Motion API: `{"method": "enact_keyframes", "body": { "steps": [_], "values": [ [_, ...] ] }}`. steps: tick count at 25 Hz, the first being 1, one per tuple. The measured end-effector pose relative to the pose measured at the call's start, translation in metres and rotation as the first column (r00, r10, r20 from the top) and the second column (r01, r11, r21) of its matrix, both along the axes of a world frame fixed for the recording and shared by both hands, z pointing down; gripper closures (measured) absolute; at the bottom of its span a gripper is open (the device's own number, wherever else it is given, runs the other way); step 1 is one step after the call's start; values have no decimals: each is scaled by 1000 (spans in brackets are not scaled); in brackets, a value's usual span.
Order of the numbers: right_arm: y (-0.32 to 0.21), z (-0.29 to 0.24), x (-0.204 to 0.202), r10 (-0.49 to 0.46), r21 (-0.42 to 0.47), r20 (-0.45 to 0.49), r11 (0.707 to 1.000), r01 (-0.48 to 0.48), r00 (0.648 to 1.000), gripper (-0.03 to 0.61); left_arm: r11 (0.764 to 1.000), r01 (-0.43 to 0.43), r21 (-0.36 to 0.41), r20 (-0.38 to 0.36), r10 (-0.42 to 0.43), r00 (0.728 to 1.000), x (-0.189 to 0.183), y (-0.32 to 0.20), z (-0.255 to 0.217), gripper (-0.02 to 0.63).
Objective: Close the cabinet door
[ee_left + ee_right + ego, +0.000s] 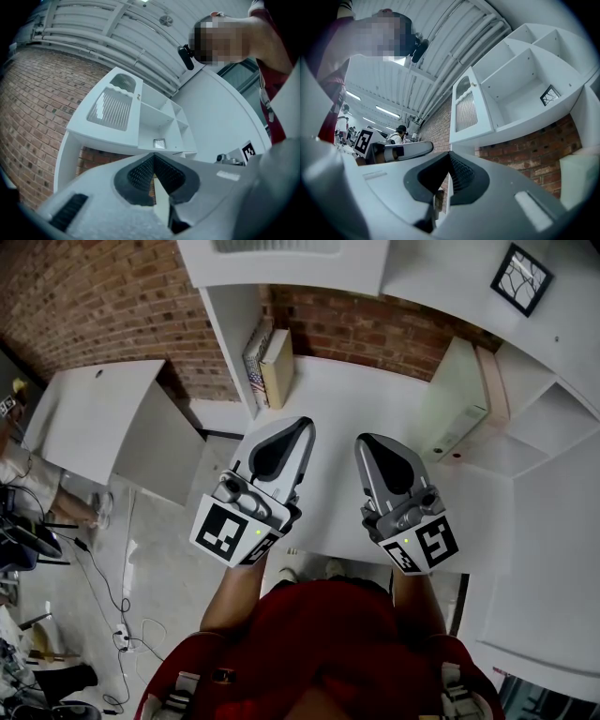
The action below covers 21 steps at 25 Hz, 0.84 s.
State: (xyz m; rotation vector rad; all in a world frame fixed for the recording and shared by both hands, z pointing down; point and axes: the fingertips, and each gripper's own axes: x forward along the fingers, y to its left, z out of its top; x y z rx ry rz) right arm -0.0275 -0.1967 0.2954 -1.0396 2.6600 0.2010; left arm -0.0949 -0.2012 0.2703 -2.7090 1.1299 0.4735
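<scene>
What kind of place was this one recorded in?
Probably a mock study corner inside a lab or workshop: a white desk against a brick wall, loose cables on the floor, an industrial ribbed ceiling.

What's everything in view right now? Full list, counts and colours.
cabinet door: 1, white with ribbed pane, hanging open at the upper unit's left end
shelf unit: 1, white, open compartments
framed picture: 1, black frame, in a compartment
books: a few, upright, desk's back left
file folders: 2, white and pale pink, leaning at desk's right
desk: 1, white
side table: 1, white, left of desk
cables: black and white, on the floor at lower left
brick wall: red-brown, behind
left gripper: grey, shut, empty, over desk
right gripper: grey, shut, empty, alongside
shirt: red
</scene>
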Motion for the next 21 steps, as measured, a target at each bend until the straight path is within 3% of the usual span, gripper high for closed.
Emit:
{"method": "enact_keyframes", "body": {
  "steps": [21],
  "values": [
    [1,2,1,2,-3,17,1000,-2,1000,566,1000,13,-10,-1,-13,1000,-4,-1,2,614]
  ]
}}
